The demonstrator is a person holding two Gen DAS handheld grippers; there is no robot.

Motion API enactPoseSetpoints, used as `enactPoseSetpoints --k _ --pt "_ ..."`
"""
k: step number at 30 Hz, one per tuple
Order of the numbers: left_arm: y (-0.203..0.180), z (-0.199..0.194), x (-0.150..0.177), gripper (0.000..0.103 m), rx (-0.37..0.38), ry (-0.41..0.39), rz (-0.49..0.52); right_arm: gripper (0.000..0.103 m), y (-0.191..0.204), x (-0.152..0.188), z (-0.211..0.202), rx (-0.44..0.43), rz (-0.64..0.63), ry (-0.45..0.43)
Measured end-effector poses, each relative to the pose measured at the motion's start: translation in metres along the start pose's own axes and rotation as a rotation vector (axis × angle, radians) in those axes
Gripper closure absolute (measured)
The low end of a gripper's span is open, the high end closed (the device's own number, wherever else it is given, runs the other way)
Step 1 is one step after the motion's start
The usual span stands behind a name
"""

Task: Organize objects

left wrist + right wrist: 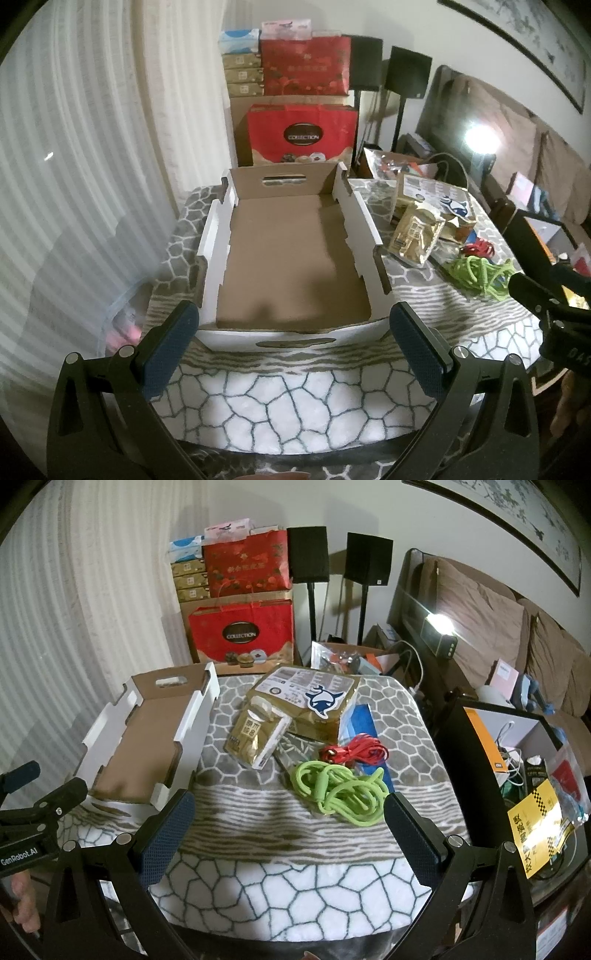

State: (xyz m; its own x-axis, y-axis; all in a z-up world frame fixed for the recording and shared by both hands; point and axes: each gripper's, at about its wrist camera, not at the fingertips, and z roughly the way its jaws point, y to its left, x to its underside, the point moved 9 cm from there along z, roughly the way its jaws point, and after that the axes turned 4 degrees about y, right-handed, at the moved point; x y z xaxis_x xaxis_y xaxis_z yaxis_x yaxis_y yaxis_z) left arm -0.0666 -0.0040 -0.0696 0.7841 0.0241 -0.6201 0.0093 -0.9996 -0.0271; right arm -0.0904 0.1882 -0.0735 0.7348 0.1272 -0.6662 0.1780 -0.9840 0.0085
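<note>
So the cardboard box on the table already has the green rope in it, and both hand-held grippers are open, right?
Not quite. The cardboard box is empty in the left wrist view; the green rope lies on the blanket beside it. Both hand-held grippers, left and right, are open.

The left wrist camera looked forward and down from close above the near edge of the table (295, 406), with the cardboard tray (288, 258) right in the middle of its frame. The right wrist camera looked the same way from further right, so the tray (144, 738) sat at its left. Both views shared the green cord (476, 273) (340, 794) and the red boxes (243, 631) at the top.
</note>
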Motion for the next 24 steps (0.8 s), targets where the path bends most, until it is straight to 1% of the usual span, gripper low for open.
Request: enactPoseSetpoints --k 5,24 --pt "0.0020 0.0015 -0.0036 0.000 -0.012 -0.002 0.001 0.000 -0.0012 0.0005 0.0000 0.001 -0.001 0.000" --pt "0.0026 0.0015 -0.0042 0.000 -0.018 -0.003 -0.002 0.000 -0.0001 -0.0019 0.0012 0.000 -0.001 0.000"
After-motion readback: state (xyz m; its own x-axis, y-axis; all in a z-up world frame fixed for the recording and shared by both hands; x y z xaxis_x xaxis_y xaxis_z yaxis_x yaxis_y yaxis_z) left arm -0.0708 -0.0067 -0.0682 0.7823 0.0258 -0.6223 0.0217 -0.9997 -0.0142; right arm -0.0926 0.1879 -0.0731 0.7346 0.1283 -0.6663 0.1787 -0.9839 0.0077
